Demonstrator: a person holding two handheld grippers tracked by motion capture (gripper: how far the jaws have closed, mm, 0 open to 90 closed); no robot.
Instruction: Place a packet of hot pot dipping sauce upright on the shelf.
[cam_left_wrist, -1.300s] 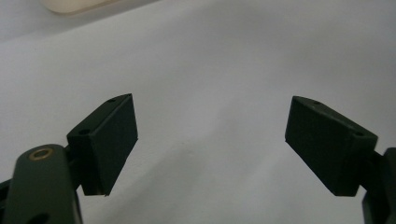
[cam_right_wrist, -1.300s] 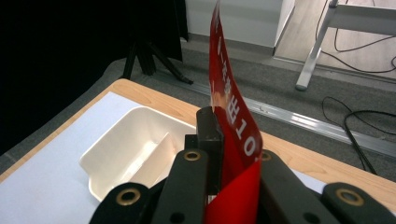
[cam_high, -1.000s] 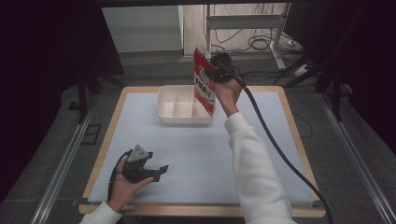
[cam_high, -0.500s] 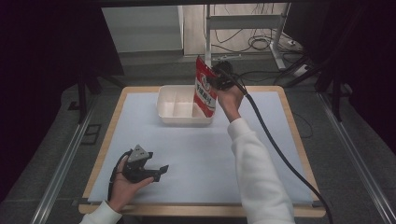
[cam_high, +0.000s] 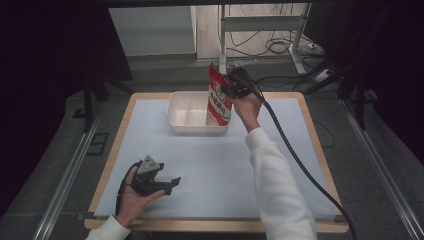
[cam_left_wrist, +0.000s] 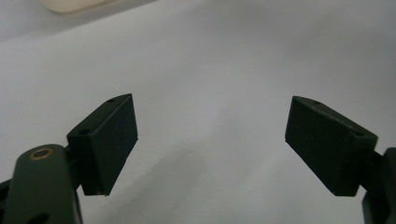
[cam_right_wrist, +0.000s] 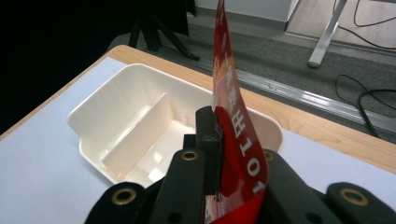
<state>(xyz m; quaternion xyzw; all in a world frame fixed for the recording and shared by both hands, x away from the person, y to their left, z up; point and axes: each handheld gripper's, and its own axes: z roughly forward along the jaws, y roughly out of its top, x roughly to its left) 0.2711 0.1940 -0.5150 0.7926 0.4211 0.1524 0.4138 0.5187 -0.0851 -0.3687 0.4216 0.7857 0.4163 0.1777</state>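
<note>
The right gripper clamps a red printed plastic pouch above the cream two-compartment plastic tray. Well apart, the left gripper rests wide-jawed on the bare white tabletop.

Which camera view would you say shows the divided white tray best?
The right gripper view: the white tray sits close, its divider and both compartments plain. The high view shows it whole but small; the left gripper view catches a blurred corner.
</note>
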